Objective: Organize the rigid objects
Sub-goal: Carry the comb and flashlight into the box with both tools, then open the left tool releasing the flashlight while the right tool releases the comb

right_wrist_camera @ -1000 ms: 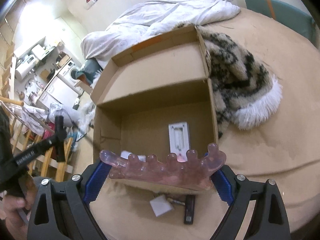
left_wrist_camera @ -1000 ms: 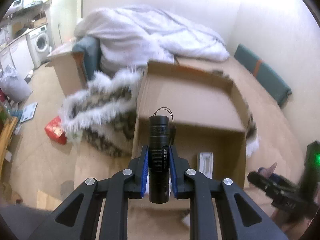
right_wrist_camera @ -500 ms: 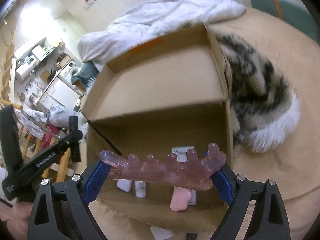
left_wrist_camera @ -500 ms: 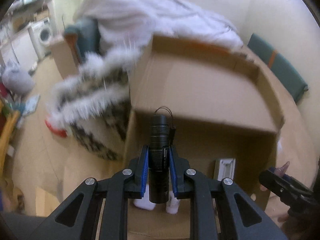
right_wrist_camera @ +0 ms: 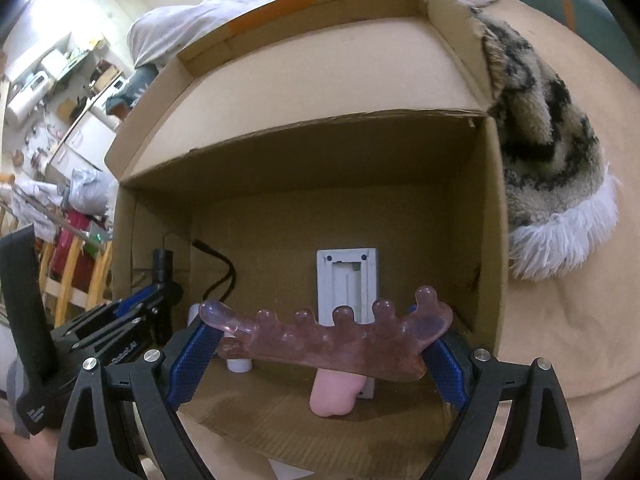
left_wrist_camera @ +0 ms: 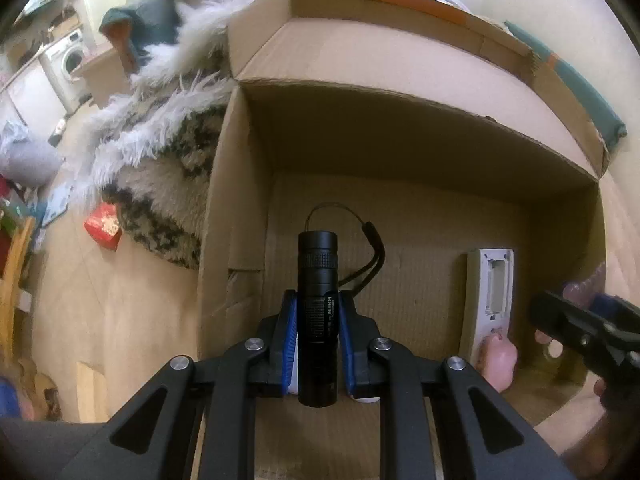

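Both hand-held grippers sank into the box (left_wrist_camera: pixel 240 208), left (left_wrist_camera: pixel 318 334) pinching flashlight (left_wrist_camera: pixel 318 280), right (right_wrist_camera: pixel 320 344) pinching comb (right_wrist_camera: pixel 328 340).

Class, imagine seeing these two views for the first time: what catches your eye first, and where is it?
A big open cardboard box fills both views. The left gripper clamps a black flashlight above the box's left side, while the right gripper holds a knobbly pink massage comb crosswise over it. A shaggy patterned rug lies beside the box.
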Demonstrator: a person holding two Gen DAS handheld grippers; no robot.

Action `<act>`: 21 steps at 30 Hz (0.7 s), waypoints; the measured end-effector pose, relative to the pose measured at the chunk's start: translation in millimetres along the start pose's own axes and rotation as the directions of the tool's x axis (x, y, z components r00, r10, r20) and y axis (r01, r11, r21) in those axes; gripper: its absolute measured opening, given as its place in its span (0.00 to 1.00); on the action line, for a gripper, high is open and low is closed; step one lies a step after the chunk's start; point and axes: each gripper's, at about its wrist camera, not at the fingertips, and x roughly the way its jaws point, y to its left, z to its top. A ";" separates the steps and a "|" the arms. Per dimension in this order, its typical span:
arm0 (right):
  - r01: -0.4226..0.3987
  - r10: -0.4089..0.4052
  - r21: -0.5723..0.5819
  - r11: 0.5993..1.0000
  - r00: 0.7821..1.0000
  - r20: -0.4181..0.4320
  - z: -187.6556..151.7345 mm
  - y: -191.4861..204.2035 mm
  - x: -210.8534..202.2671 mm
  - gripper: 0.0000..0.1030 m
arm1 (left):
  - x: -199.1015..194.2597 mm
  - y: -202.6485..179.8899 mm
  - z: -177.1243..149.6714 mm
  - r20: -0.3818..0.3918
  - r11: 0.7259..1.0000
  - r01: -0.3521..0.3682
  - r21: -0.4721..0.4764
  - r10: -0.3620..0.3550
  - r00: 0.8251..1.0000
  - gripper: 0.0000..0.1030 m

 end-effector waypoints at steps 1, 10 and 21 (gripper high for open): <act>0.010 -0.010 -0.008 1.000 1.000 -0.001 0.0 1.2 0.6 0.95 | 0.7 -2.0 -0.2 0.003 1.000 -0.004 0.007 0.004 1.000 0.17; 0.069 -0.069 -0.040 0.997 0.998 0.001 1.9 15.5 9.2 0.95 | -0.5 -14.7 -6.0 -0.008 0.999 -0.022 0.047 0.023 1.000 0.17; 0.036 -0.036 0.008 0.999 0.999 0.038 5.8 7.3 2.5 1.00 | -16.2 -20.9 -0.9 0.037 0.997 -0.046 0.060 0.044 0.998 0.26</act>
